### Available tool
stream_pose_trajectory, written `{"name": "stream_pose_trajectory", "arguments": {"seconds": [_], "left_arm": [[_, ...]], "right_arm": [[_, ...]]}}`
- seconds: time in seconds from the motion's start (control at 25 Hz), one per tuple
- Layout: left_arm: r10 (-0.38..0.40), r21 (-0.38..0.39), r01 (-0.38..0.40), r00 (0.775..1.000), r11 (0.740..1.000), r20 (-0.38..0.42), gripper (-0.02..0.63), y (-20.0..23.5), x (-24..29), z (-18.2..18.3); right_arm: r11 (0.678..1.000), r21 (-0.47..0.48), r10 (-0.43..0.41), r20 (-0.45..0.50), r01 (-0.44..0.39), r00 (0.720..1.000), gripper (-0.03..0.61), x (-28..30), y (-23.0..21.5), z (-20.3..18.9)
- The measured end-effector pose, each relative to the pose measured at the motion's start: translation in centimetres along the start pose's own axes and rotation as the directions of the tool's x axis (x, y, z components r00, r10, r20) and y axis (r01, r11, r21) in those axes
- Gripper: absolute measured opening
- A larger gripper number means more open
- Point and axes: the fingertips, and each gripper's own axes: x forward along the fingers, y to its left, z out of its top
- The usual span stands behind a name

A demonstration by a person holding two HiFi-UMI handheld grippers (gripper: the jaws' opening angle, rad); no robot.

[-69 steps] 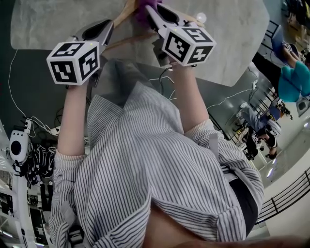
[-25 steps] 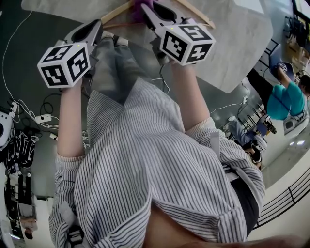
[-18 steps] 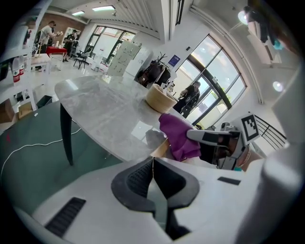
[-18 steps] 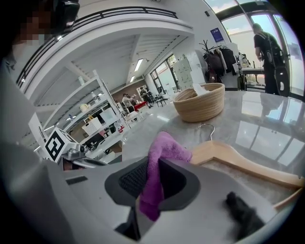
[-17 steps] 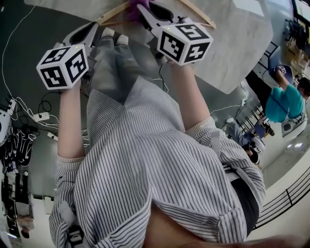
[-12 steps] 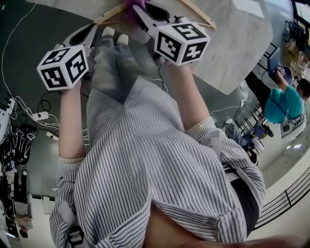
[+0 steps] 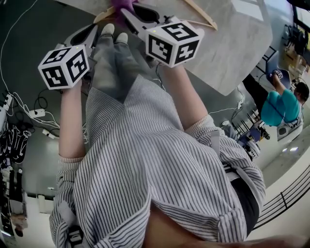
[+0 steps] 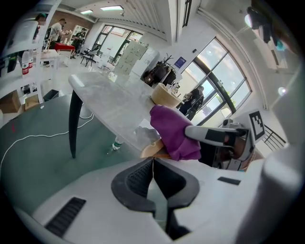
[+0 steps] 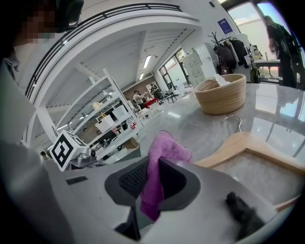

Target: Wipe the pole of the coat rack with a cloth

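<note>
A purple cloth (image 9: 164, 147) hangs pinched between the jaws of my right gripper (image 9: 151, 164), which is shut on it. In the head view the cloth (image 7: 120, 4) shows at the top edge, at the tip of the right gripper (image 7: 127, 11), above the marble table (image 7: 232, 43). The left gripper view shows the cloth (image 8: 174, 131) bunched at the right gripper's tip. My left gripper (image 8: 152, 162) is shut with nothing in it and sits beside the right one, at the left (image 7: 91, 33). No coat rack pole is close to either gripper.
A wooden hanger (image 9: 248, 143) lies on the table just beyond the cloth. A woven basket (image 9: 221, 93) stands farther back. A stand with dark coats (image 9: 225, 50) is far behind. The table leg (image 8: 71, 119), a bottle (image 8: 116, 143) and cables (image 7: 34, 114) are on the floor.
My right gripper has shifted a little to the left with the cloth still in it. The left gripper has barely moved. The head view has tilted slightly.
</note>
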Motion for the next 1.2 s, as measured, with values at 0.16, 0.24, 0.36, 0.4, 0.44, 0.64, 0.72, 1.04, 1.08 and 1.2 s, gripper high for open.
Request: {"name": "stream_pose_trajectory", "arguments": {"seconds": [0.16, 0.24, 0.36, 0.4, 0.44, 0.64, 0.72, 1.04, 1.08, 1.2], "left_arm": [[-0.007, 0.001, 0.007, 1.000, 1.000, 0.002, 0.012, -0.3, -0.2, 0.0], [-0.008, 0.004, 0.008, 1.000, 1.000, 0.004, 0.012, -0.4, -0.3, 0.1], [-0.007, 0.006, 0.007, 1.000, 1.000, 0.006, 0.012, -0.7, -0.3, 0.0], [-0.007, 0.006, 0.007, 1.000, 1.000, 0.006, 0.012, -0.7, -0.3, 0.0], [-0.008, 0.006, 0.008, 1.000, 1.000, 0.005, 0.012, -0.6, -0.3, 0.0], [-0.010, 0.011, 0.010, 1.000, 1.000, 0.001, 0.012, -0.8, -0.2, -0.2], [-0.009, 0.015, 0.009, 1.000, 1.000, -0.008, 0.012, -0.8, 0.0, -0.4], [-0.007, 0.022, 0.007, 1.000, 1.000, -0.022, 0.012, -0.8, 0.5, 0.0], [-0.008, 0.026, 0.009, 1.000, 1.000, -0.024, 0.012, -0.9, 0.5, 0.0], [-0.012, 0.038, 0.013, 1.000, 0.999, -0.028, 0.012, -1.4, 0.6, 0.3]], "right_arm": [[1.000, -0.005, 0.025, -0.008, -0.025, 1.000, 0.066, 0.3, 1.0, -0.2], [0.999, -0.001, 0.045, -0.013, -0.046, 0.999, 0.066, 0.5, 1.6, -0.4], [0.997, 0.016, 0.080, -0.021, -0.080, 0.997, 0.066, 0.5, 2.3, -0.9], [0.996, 0.016, 0.087, -0.025, -0.087, 0.996, 0.066, 0.5, 2.5, -1.1], [0.996, 0.016, 0.092, -0.028, -0.092, 0.995, 0.066, 0.6, 2.7, -1.2], [0.992, 0.013, 0.123, -0.033, -0.123, 0.992, 0.066, 0.8, 3.6, -1.7], [0.990, 0.017, 0.138, -0.028, -0.137, 0.990, 0.066, 0.8, 3.8, -1.8], [0.982, 0.060, 0.176, 0.026, -0.177, 0.984, 0.066, 0.3, 3.9, -1.1], [0.982, 0.065, 0.176, 0.030, -0.177, 0.984, 0.066, 0.2, 3.8, -1.1], [0.981, 0.083, 0.173, 0.038, -0.176, 0.984, 0.066, -0.3, 3.6, -1.2]]}}
